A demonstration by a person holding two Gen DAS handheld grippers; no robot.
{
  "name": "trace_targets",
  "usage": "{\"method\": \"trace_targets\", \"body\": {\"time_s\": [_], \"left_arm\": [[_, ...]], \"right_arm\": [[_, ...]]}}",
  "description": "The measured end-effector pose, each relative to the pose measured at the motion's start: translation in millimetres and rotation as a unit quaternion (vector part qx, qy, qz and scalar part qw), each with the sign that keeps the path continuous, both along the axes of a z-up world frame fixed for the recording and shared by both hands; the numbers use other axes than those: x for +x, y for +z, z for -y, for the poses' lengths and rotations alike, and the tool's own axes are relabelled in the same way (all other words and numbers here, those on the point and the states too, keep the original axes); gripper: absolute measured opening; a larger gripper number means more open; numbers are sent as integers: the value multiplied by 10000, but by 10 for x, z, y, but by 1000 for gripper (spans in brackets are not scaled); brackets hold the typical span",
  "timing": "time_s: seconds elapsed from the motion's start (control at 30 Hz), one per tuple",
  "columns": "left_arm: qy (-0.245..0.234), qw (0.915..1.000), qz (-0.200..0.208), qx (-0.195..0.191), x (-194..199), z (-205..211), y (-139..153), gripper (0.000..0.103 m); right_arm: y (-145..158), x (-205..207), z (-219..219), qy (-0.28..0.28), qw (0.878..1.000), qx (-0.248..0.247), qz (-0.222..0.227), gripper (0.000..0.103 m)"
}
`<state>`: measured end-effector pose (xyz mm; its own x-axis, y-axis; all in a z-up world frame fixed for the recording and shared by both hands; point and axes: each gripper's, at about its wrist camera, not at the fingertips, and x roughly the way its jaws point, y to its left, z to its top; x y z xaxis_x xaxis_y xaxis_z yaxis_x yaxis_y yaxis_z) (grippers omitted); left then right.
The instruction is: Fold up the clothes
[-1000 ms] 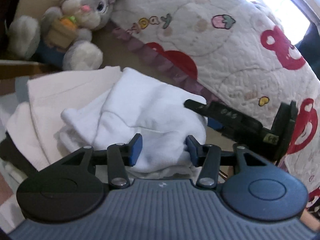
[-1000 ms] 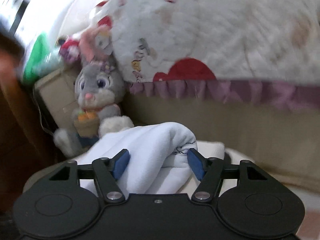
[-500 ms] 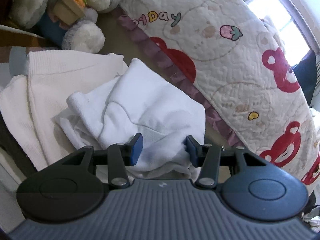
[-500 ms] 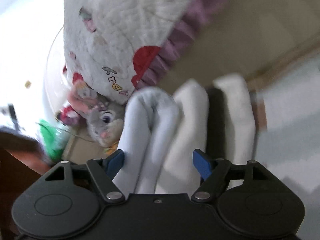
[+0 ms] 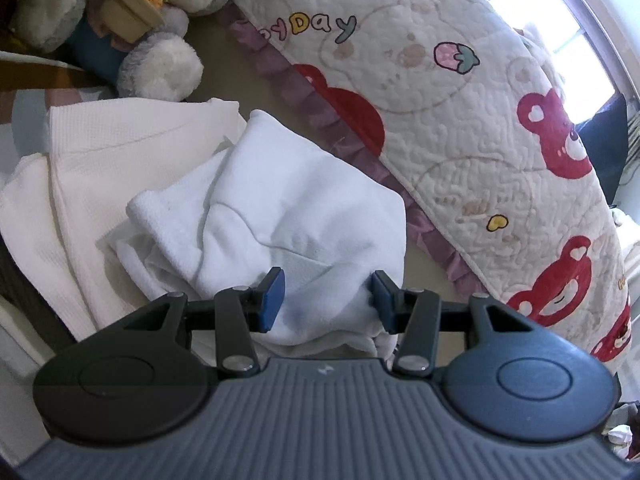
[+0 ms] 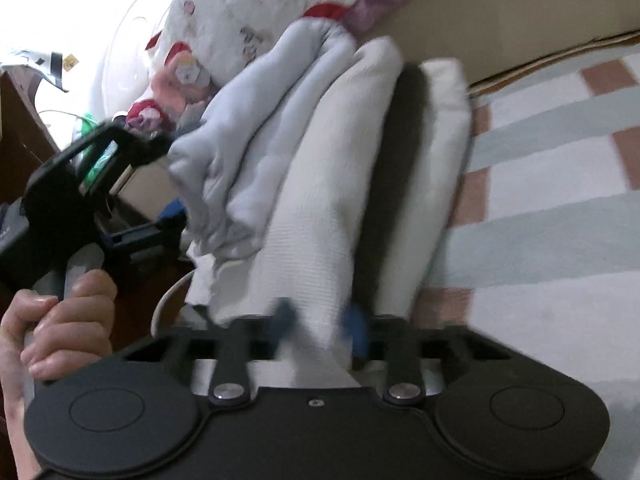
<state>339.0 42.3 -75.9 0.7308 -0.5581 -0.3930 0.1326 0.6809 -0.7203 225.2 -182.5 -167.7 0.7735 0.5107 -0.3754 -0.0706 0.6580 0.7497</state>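
A white fleece garment (image 5: 304,208) lies bunched on top of a folded cream waffle-knit garment (image 5: 120,152). My left gripper (image 5: 327,302) is shut on the fleece's near edge, and the cloth bulges between its blue pads. In the right wrist view the stack appears side-on: the fleece (image 6: 248,152) beside the cream fold (image 6: 320,208). A hand (image 6: 60,320) holds the left gripper (image 6: 160,236) at the fleece's edge. My right gripper (image 6: 320,322) is closing, blurred, and the cream fold is pinched between its pads.
A plush rabbit (image 5: 132,20) sits beyond the stack. A quilted bear-print blanket (image 5: 460,120) with a purple frill runs along the right. A dark garment (image 6: 400,160) lies between the cream layers. The stack rests on a striped sheet (image 6: 560,240).
My right gripper left the fleece, rolled and sank to the stack's side, then narrowed its jaws on the cream fold. It is gone from the left view. The left gripper keeps its hold.
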Motion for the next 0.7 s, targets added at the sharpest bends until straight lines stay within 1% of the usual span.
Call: {"method": "trace_targets", "body": {"time_s": [0.03, 0.13, 0.17, 0.2, 0.23, 0.3, 0.37, 0.4, 0.43, 0.53, 0.57, 0.6, 0.63, 0.67, 0.7], "left_arm": [[4, 10000, 8, -1, 2, -1, 9, 47], [39, 10000, 19, 32, 8, 4, 34, 47], [53, 10000, 11, 64, 8, 21, 31, 47], [62, 9999, 11, 94, 7, 45, 21, 47], [63, 9999, 33, 157, 1, 70, 19, 47], [63, 9995, 90, 305, -16, 121, 22, 47], [69, 9991, 122, 398, -30, 145, 28, 48], [73, 9989, 136, 441, -37, 155, 31, 48], [64, 9986, 160, 497, -45, 160, 36, 48], [73, 9973, 204, 703, -68, 182, 77, 50], [62, 9962, 210, 848, -77, 204, 112, 54], [43, 9946, 217, 1015, -86, 231, 151, 58], [22, 9914, 206, 1289, -104, 268, 200, 60], [34, 9875, 206, 1560, -140, 306, 259, 67], [78, 9834, 227, 1797, -194, 350, 324, 74]], "right_arm": [[12, 18, -31, 47, 9997, 241, -18, 22], [59, -11, -105, 239, 9961, 846, 53, 22], [37, 4, -108, 328, 9956, 878, -16, 22], [-57, 40, -65, 362, 9926, 1143, -165, 22], [-168, 61, -30, 310, 9876, 1508, -297, 21], [-386, 101, 37, 206, 9736, 2207, -551, 21], [-365, 75, -12, 211, 9830, 1762, -468, 21], [-318, 55, -53, 247, 9897, 1353, -398, 21], [-295, 36, -67, 259, 9920, 1176, -366, 21], [-244, 29, -70, 456, 9937, 911, -459, 21], [-227, 27, -73, 531, 9940, 815, -495, 22], [-198, 21, -111, 835, 9930, 531, -650, 24], [-156, -18, -144, 1114, 9906, 166, -783, 26], [-113, -58, -176, 1386, 9860, -196, -908, 33], [-50, -130, -157, 1577, 9823, -471, -891, 38]]}}
